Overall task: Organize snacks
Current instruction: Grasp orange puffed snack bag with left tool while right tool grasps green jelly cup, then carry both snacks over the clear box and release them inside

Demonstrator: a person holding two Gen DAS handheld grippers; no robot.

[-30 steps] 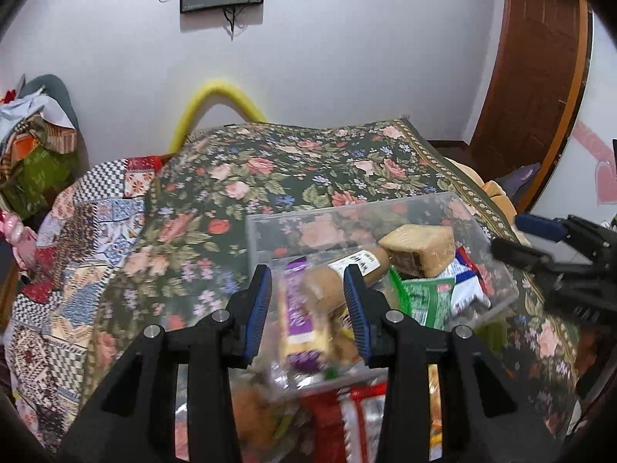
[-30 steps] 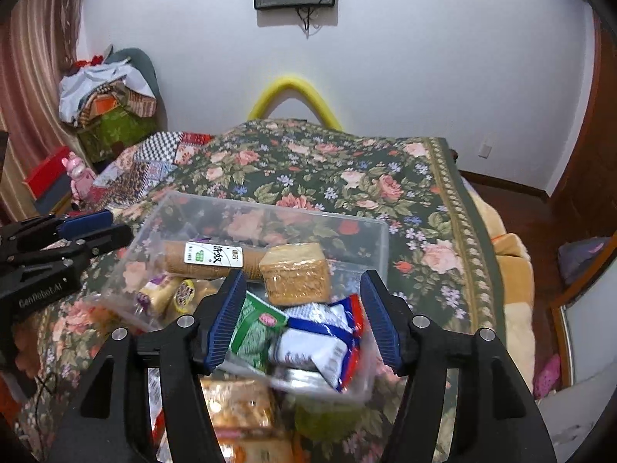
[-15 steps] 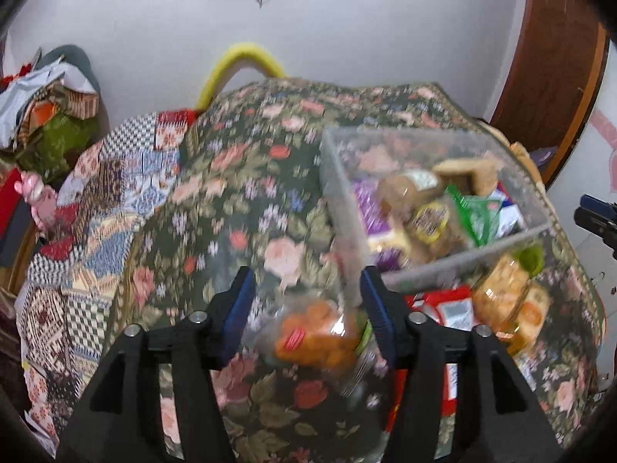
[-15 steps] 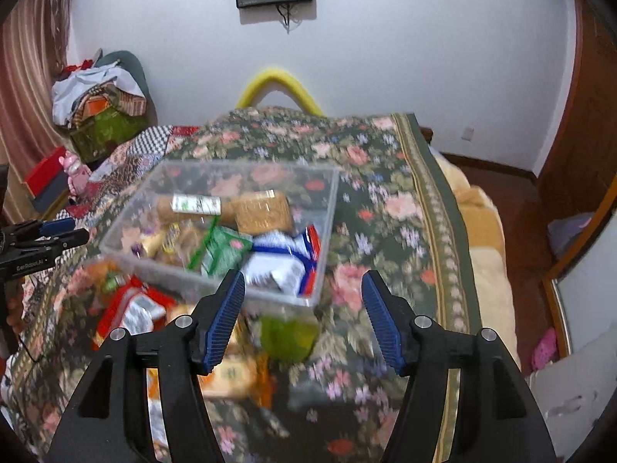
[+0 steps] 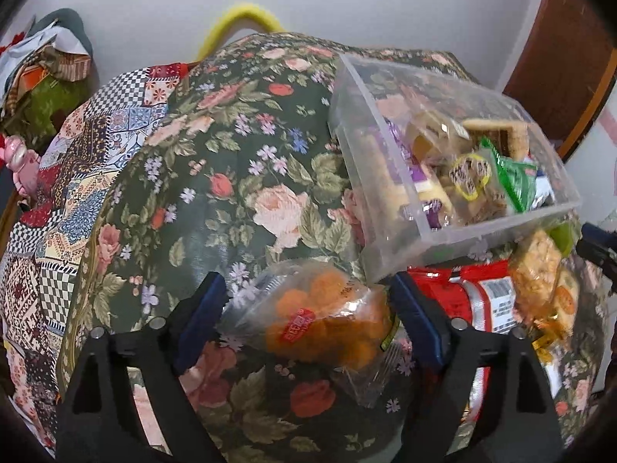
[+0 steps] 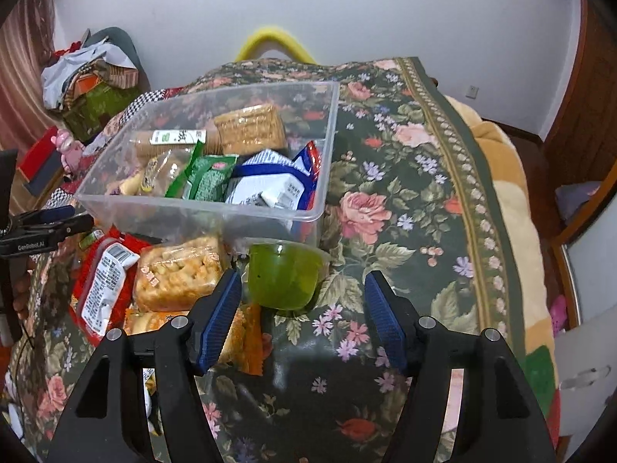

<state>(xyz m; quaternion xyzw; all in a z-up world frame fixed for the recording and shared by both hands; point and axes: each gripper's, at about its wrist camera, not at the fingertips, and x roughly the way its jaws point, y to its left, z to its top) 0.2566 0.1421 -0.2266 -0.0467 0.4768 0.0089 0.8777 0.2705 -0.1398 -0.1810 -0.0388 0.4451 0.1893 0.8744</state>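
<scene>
A clear plastic bin (image 6: 216, 208) (image 5: 389, 239) holding several snack packs sits on the floral bed cover. My left gripper (image 5: 306, 310) is open, its jaws on either side of a clear bag of orange snacks (image 5: 320, 324) lying in front of the bin. My right gripper (image 6: 302, 308) is open, its jaws flanking a green jelly cup (image 6: 283, 279) just below the bin's near right corner. A red packet (image 6: 102, 281) (image 5: 482, 301) and a bag of yellow crackers (image 6: 177, 274) (image 5: 538, 266) lie beside the cup.
The floral cover (image 6: 405, 200) drops off at the bed's right edge onto a tan blanket (image 6: 509, 208). A patchwork quilt (image 5: 58, 200) covers the left side. A pile of clothes (image 6: 92, 77) sits by the far left wall. The left gripper (image 6: 42, 227) shows at the right wrist view's left edge.
Both grippers pulled back from over the bin and dropped lower. The left now straddles the orange snack bag; the right now straddles the green cup. Both stay open.
</scene>
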